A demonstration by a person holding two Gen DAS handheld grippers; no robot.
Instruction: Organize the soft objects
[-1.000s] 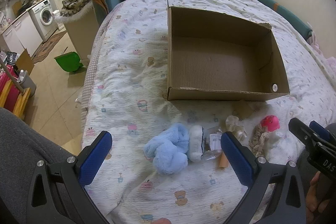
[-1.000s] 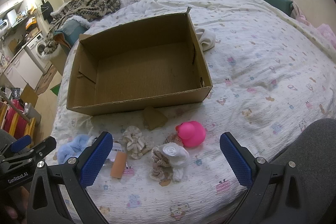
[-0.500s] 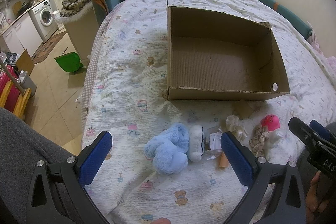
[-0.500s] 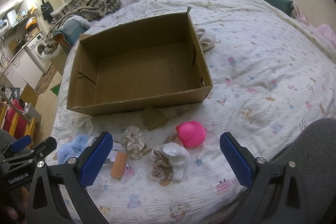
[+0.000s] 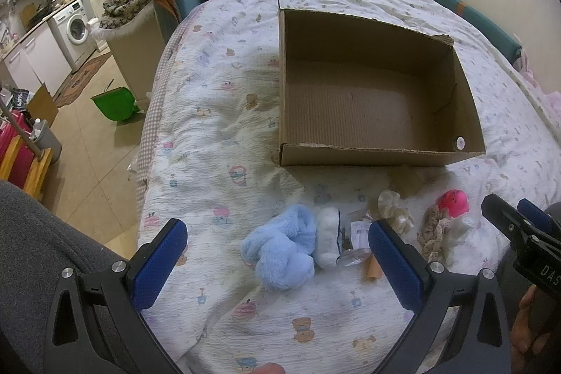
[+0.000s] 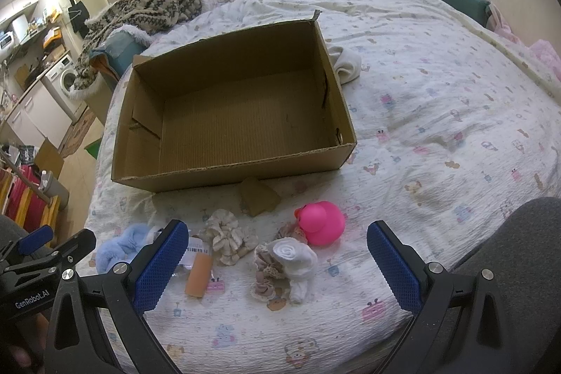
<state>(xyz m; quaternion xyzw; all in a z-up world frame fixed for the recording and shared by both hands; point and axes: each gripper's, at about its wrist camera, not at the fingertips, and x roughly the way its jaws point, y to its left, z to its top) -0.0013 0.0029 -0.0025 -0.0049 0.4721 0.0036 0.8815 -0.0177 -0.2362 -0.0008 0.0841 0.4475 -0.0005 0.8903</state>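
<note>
Left wrist view shows my left gripper [image 5: 277, 255] spread wide and empty, hanging just above the blue fluffy toy [image 5: 280, 251] that lies between its fingers, with a white roll [image 5: 328, 240] touching the toy's right side. Ahead of both tools sits the cardboard box [image 6: 224, 172], with nothing in it yet, so I judge the sorting has not started. Further right, my right gripper [image 6: 277, 263] is equally wide apart and empty over the beige scrunchie [image 6: 228, 235], the white rolled cloth [image 6: 292, 253] and the pink rubber duck [image 6: 320, 222]. Next I'd lower one tool onto a soft piece and pinch it
</note>
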